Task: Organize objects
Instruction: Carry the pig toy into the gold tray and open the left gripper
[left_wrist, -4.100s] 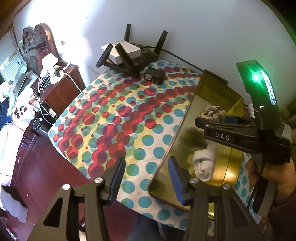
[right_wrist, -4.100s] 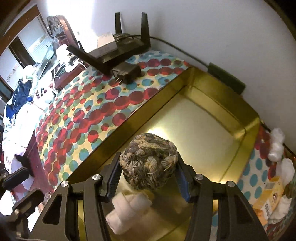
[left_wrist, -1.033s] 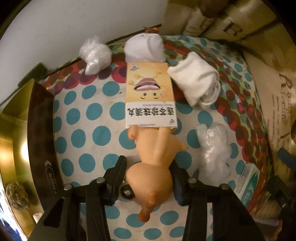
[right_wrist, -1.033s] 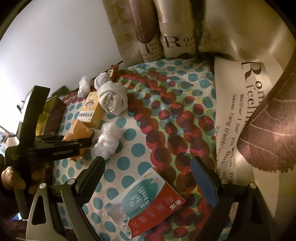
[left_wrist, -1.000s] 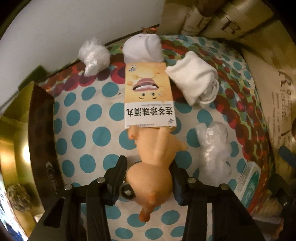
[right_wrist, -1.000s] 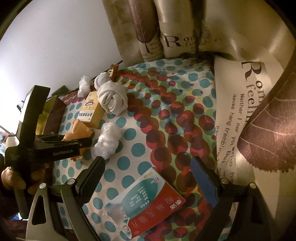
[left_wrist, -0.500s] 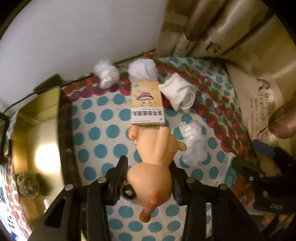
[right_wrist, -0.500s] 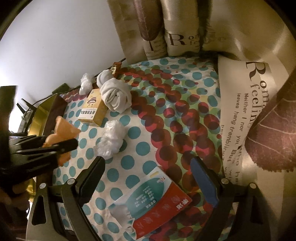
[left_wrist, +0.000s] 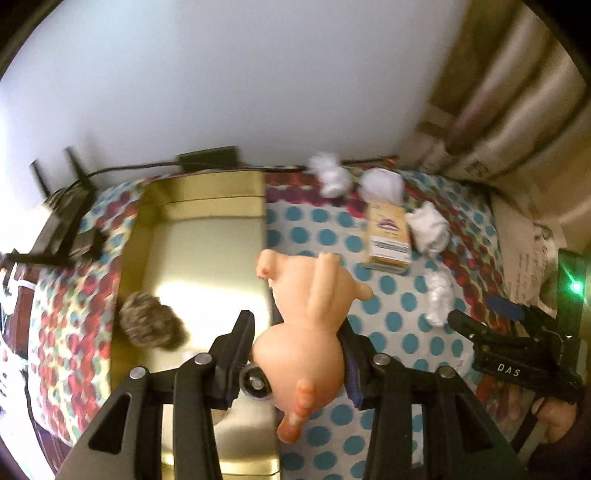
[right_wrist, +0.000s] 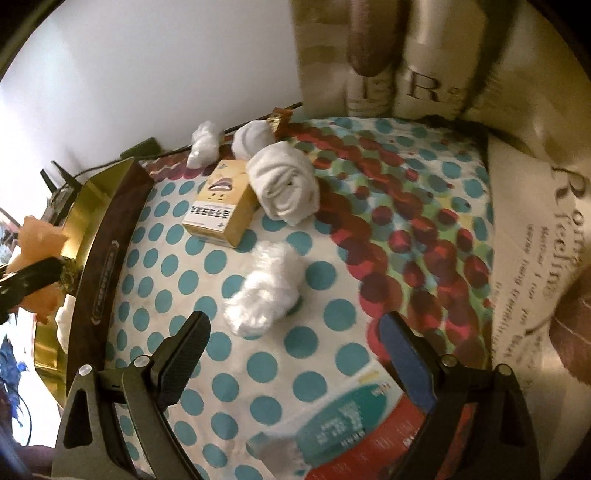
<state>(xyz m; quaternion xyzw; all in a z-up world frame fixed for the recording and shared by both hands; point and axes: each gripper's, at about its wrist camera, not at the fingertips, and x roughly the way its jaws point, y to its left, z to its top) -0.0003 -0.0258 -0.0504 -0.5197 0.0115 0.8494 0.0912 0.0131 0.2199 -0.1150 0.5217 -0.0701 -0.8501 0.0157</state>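
Observation:
My left gripper (left_wrist: 297, 345) is shut on a peach rubber pig toy (left_wrist: 310, 310) and holds it in the air over the right rim of the gold tray (left_wrist: 207, 192). A woven rope ball (left_wrist: 147, 325) lies in the tray. The toy also shows at the left edge of the right wrist view (right_wrist: 37, 243). My right gripper (right_wrist: 295, 343) is open and empty above the dotted cloth, just short of a crumpled clear plastic bag (right_wrist: 266, 291). A red and teal packet (right_wrist: 351, 424) lies under it.
A yellow box (right_wrist: 221, 214), a rolled white sock (right_wrist: 284, 188), another white roll (right_wrist: 255, 140) and a plastic wad (right_wrist: 203, 144) lie on the cloth by the wall. A router (left_wrist: 66, 206) stands left of the tray. Printed curtains (right_wrist: 535, 184) hang on the right.
My left gripper has lifted the pig toy off the cloth and carried it left, to the tray's rim. My right gripper has moved closer to the plastic bag and stays open.

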